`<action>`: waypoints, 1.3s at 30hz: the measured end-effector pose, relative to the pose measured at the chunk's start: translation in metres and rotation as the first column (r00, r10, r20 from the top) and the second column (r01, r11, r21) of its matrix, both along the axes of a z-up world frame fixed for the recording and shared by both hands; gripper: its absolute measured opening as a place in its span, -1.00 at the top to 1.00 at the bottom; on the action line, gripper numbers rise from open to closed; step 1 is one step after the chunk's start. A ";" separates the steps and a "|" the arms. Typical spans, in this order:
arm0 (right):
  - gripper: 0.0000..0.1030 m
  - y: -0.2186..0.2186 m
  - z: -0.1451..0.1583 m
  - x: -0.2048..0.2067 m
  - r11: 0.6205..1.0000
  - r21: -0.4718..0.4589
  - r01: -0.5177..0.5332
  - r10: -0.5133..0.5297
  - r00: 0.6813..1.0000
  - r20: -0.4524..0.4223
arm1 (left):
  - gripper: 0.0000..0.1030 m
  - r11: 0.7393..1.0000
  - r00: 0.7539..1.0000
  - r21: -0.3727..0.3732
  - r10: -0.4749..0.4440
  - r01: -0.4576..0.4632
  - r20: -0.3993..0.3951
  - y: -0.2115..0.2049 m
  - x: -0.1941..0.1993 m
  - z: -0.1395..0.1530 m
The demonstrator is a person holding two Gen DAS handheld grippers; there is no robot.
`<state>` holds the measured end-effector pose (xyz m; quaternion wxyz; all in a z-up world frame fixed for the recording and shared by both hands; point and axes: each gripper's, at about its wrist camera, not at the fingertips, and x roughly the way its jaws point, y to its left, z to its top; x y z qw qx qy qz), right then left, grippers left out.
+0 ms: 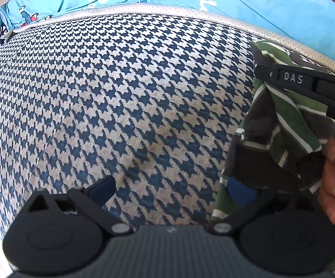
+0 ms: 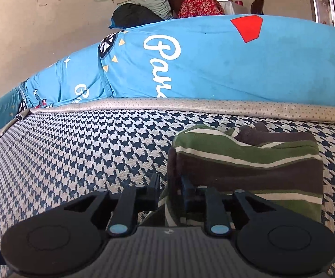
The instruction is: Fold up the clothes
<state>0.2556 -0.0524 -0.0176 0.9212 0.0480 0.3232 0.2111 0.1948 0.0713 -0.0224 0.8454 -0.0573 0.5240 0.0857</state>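
Note:
A green, brown and white striped garment [image 2: 248, 159] lies as a folded bundle on the houndstooth cushion [image 2: 86, 153]. My right gripper [image 2: 170, 191] stands at its near left corner. The fingers are close together with the garment's edge between them. The fabric lies against the right finger [image 2: 186, 192], and a thin slit shows beside the left one. In the left wrist view the same garment [image 1: 280, 125] sits at the right, with the right gripper's black finger [image 1: 292, 78] across it. My left gripper [image 1: 172, 191] is wide open over the cushion [image 1: 121, 97], its right pad [image 1: 241, 193] on the garment's edge.
A large blue printed pillow [image 2: 213, 64] runs along the cushion's far edge behind a beige dotted piping [image 2: 190, 105]. A person's hand [image 1: 334, 180] grips the right tool. More bedding and a red floral cloth [image 2: 197, 2] are piled behind the pillow.

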 end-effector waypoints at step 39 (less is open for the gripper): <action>0.72 -0.041 0.007 -0.079 0.986 -0.074 -0.148 0.147 0.989 -0.022 | -1.00 0.998 0.998 -0.015 0.061 -0.061 0.008 0.010 -0.011 0.012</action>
